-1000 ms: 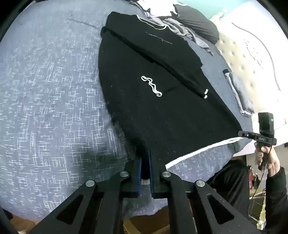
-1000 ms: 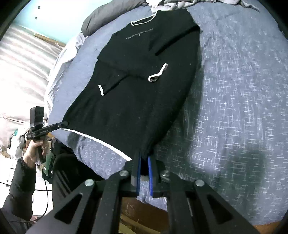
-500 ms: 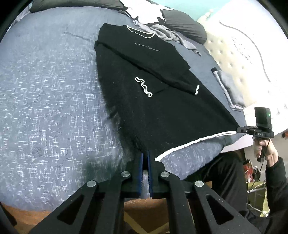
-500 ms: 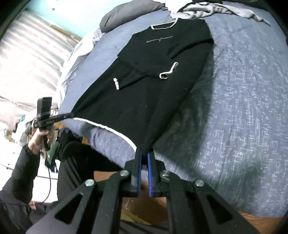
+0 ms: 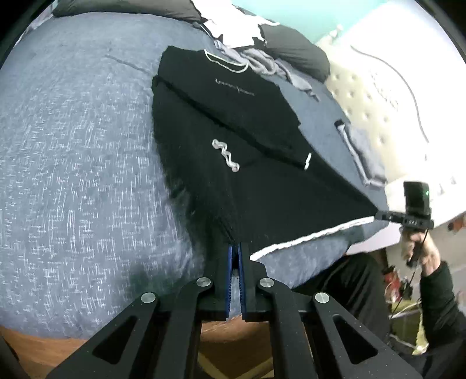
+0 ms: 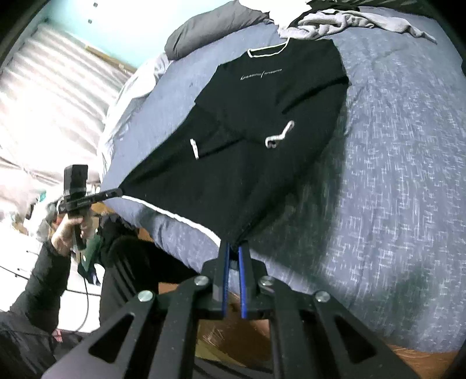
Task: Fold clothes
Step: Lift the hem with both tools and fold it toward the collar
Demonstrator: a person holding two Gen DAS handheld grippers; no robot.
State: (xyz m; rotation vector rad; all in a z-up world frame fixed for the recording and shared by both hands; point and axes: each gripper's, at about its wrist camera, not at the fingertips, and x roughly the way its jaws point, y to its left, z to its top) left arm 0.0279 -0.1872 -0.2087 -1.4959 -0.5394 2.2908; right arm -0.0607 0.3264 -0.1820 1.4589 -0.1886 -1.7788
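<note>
The left gripper (image 5: pixel 235 247) pinches one hem corner of the black sweater (image 5: pixel 233 122) and the right gripper (image 6: pixel 234 247) pinches the other, lifting the white-trimmed hem taut off the blue bedspread (image 5: pixel 72 145). Both sleeves already lie folded across the chest, cuffs near centre. The collar points to 12 o'clock; the hem-to-collar fold looks to remain.

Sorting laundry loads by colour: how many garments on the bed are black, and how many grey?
Black: 1, the black sweater, hem corners pinched by both tools
Grey: 2, grey garment by pillows, folded grey garment
Total: 3
</note>
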